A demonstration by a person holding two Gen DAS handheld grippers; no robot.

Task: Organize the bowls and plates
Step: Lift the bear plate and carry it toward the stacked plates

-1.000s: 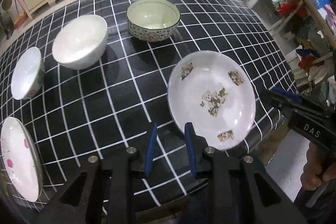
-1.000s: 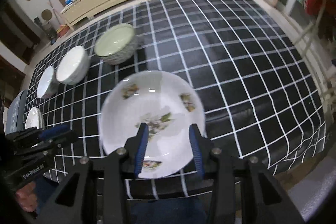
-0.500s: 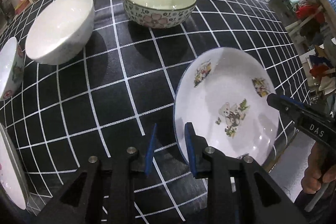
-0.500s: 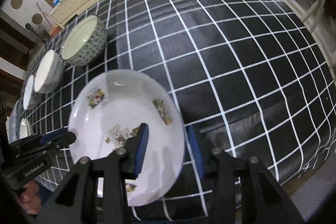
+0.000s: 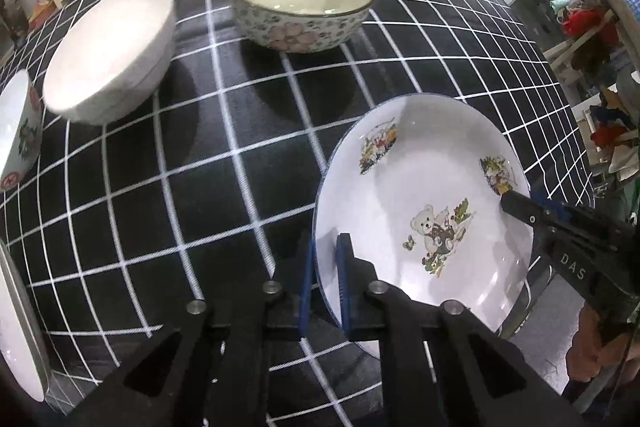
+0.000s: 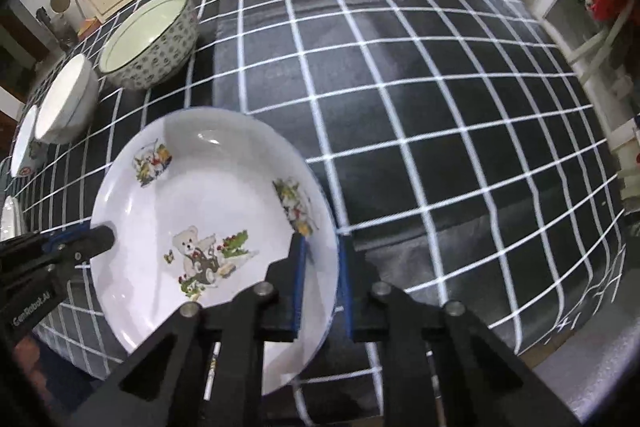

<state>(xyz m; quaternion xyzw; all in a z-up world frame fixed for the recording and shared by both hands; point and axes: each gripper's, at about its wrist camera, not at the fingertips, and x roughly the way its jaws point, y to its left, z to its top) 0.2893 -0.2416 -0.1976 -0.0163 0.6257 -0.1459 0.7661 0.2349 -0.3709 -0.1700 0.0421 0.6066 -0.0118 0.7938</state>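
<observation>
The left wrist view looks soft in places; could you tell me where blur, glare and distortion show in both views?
Left wrist view: the white bowl is motion-smeared, the bear plate sharp, with faint glare. Right wrist view: glare streaks on the plate's wall, a pale sheen across the tablecloth. Both: fisheye bends the grid lines.

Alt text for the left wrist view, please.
The left tongs are shut on the near-left rim of a white shallow plate with a teddy-bear print, the right tongs at its opposite edge. Behind, a floral ceramic bowl and a plain white bowl sit on the black grid tablecloth.

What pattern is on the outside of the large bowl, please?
Small blue-grey flowers with one big pink blossom; clearest in the left wrist view.
</observation>
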